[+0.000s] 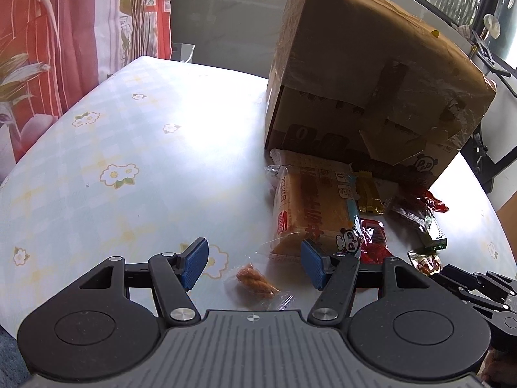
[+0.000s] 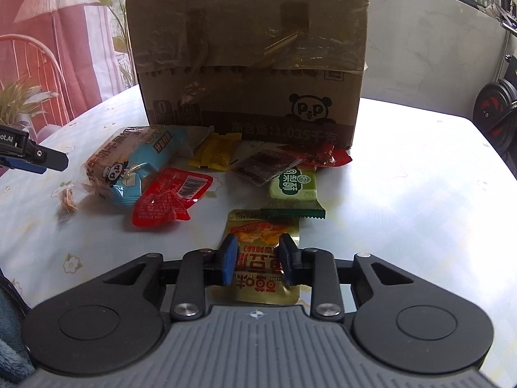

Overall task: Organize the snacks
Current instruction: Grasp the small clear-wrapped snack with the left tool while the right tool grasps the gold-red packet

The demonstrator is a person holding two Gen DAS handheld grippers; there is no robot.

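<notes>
Several snack packs lie on the table in front of a taped cardboard box (image 2: 248,58), also in the left wrist view (image 1: 365,74). My left gripper (image 1: 253,266) is open, its pads on either side of a small clear pack with a fried twist (image 1: 257,281), not touching it. A bread pack (image 1: 310,207) lies just beyond. My right gripper (image 2: 258,260) is partly closed around a gold snack pouch (image 2: 263,229) lying flat on the table; the pads stand at its two edges. Red pack (image 2: 169,199), green pack (image 2: 294,192), yellow pack (image 2: 215,153) and blue bread pack (image 2: 135,165) lie beyond.
The table has a pale floral cloth (image 1: 113,148). Red curtains (image 1: 48,38) hang behind on the left. A white wall panel (image 2: 433,64) and dark equipment (image 2: 494,110) stand at the right. The left gripper's tip (image 2: 32,156) shows at the left edge.
</notes>
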